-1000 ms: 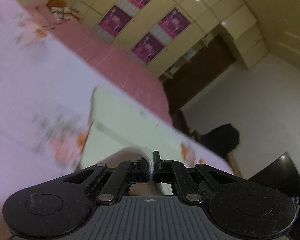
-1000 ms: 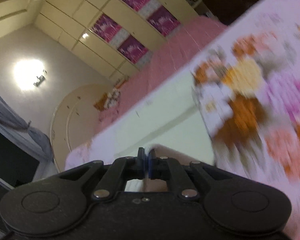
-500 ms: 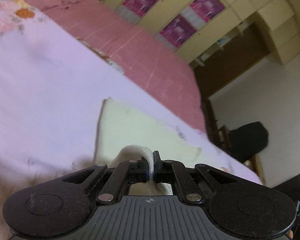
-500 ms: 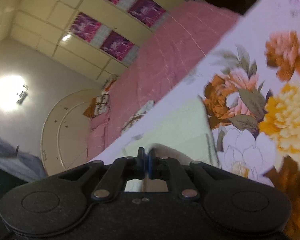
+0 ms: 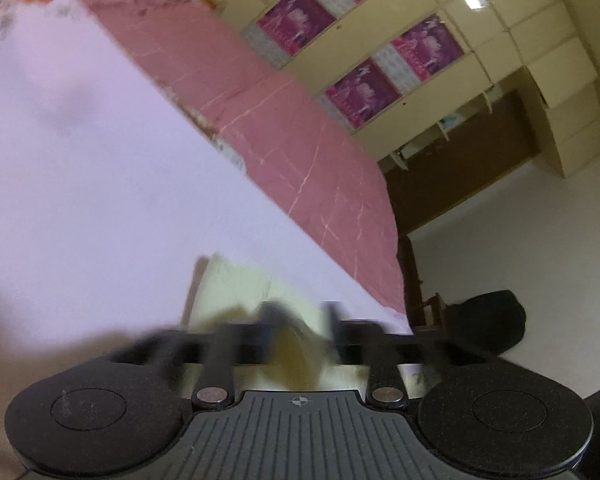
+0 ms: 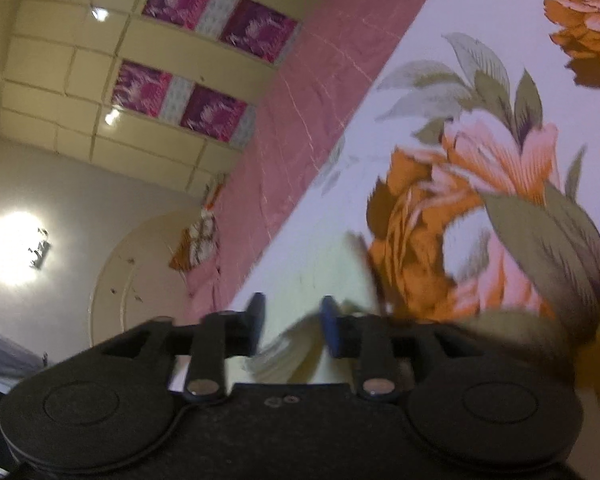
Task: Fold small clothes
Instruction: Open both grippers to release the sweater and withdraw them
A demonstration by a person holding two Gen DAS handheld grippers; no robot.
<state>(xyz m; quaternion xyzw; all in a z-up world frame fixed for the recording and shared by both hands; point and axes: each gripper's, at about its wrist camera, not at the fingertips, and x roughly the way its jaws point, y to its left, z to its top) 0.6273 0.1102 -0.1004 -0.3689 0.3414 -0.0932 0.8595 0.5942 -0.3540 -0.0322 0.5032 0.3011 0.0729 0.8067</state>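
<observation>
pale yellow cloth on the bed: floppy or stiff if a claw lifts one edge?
Probably floppy: the pale yellow cloth bunches into soft layers between the open right claw. Likely light, since it lies flat on the floral bedsheet. It may slip; the left claw is open too.

Pale yellow garment (image 6: pixel 320 268): soft matt cloth. Floral sheet (image 6: pixel 480 168): printed fabric. Cupboard doors (image 5: pixel 512 12): glossy. Gripper bodies: matt blk plastic.

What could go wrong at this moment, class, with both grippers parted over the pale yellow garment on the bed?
1. The folded edge bulges between the right gripper fingers; the pale yellow garment may spring open.
2. The left gripper sits close over the cloth, so pulling back could snag it.
3. The garment lies near the floral sheet edge and could slide off.
</observation>
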